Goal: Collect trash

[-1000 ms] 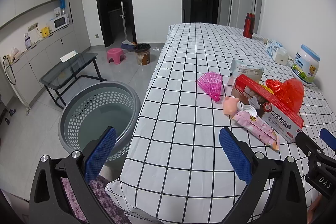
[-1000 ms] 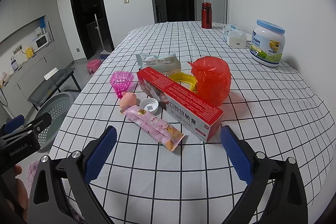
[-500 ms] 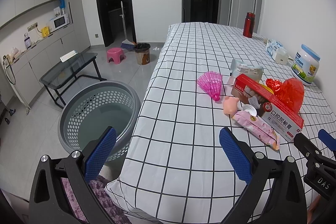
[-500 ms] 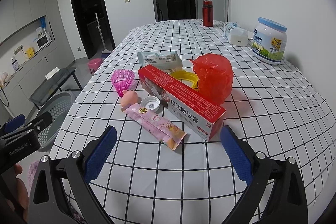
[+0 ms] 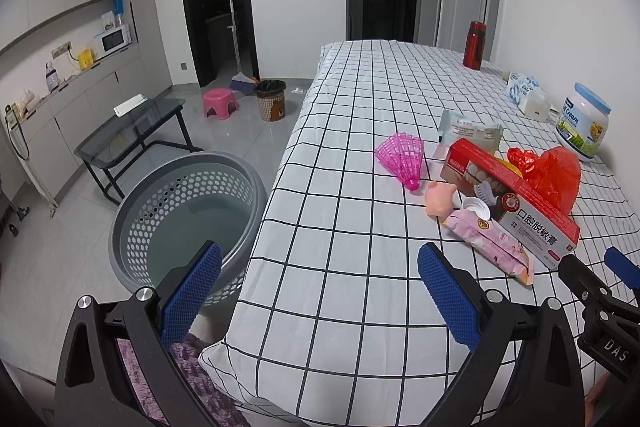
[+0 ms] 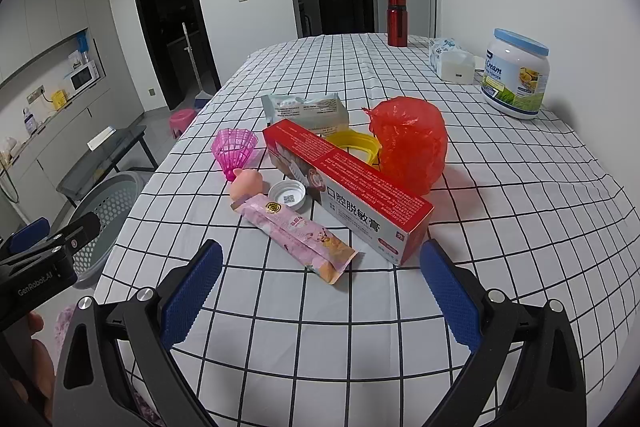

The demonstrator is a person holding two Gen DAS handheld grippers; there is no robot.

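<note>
A heap of trash lies on the checked tablecloth (image 6: 520, 227): a red toothpaste box (image 6: 352, 187), a pink wrapper (image 6: 296, 233), a white cap (image 6: 287, 194), a pink piggy toy (image 6: 246, 185), a pink shuttlecock (image 6: 234, 149), a red plastic bag (image 6: 412, 143) and a wipes pack (image 6: 306, 109). My right gripper (image 6: 320, 299) stands open just short of the pink wrapper. My left gripper (image 5: 318, 301) is open over the table's near left corner, with the grey perforated basket (image 5: 180, 215) on the floor to its left. The same heap, led by the toothpaste box (image 5: 508, 199), lies to its right.
At the table's far right stand a cream jar (image 6: 516, 79), a tissue pack (image 6: 452, 61) and a red flask (image 6: 397, 21). A yellow ring (image 6: 354, 143) lies behind the box. On the floor are a glass side table (image 5: 132, 131), a pink stool (image 5: 218, 101) and a small bin (image 5: 271, 99).
The right gripper has crept forward toward the heap, so the items look slightly larger and nearer. The left gripper has barely moved. Both stay open.
</note>
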